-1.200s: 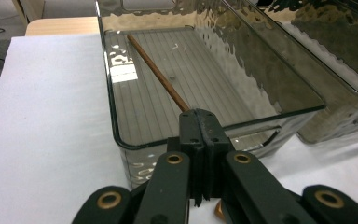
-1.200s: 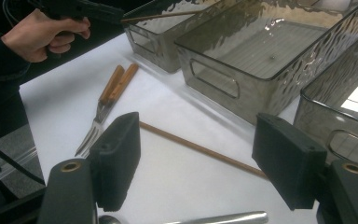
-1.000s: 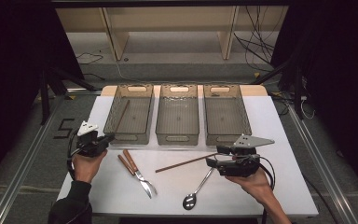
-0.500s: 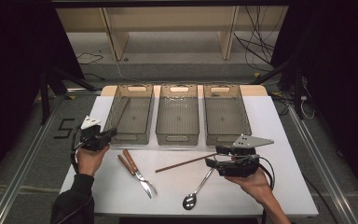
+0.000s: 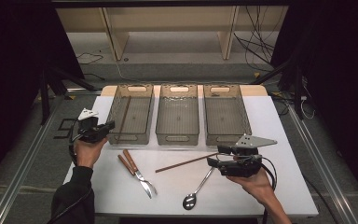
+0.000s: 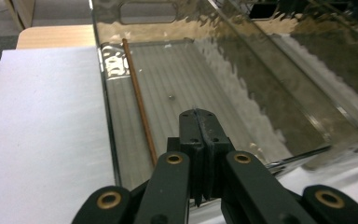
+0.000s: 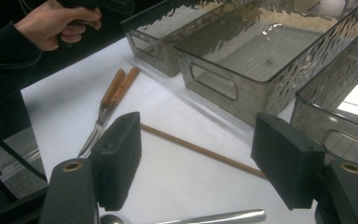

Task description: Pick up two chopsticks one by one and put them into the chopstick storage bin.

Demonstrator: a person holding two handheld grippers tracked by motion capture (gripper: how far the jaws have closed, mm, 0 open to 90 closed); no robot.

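Right gripper stands with jaws apart and nothing between them, just above the chopstick lying on the table between the spoon and the bins. Closing from here, 1 pad could nudge the thin stick so it rolls aside or pinches askew. Left gripper, jaws together and holding nothing, hovers at the left bin, where 1 chopstick already lies; dipping, it could knock the rim.

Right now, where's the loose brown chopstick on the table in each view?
High view: chopstick lies mid-table, slanting toward the right gripper.
Right gripper view: it runs across between the open jaws.
Left gripper view: not there; a second chopstick lies in the bin.
Shared landmark: left bin.
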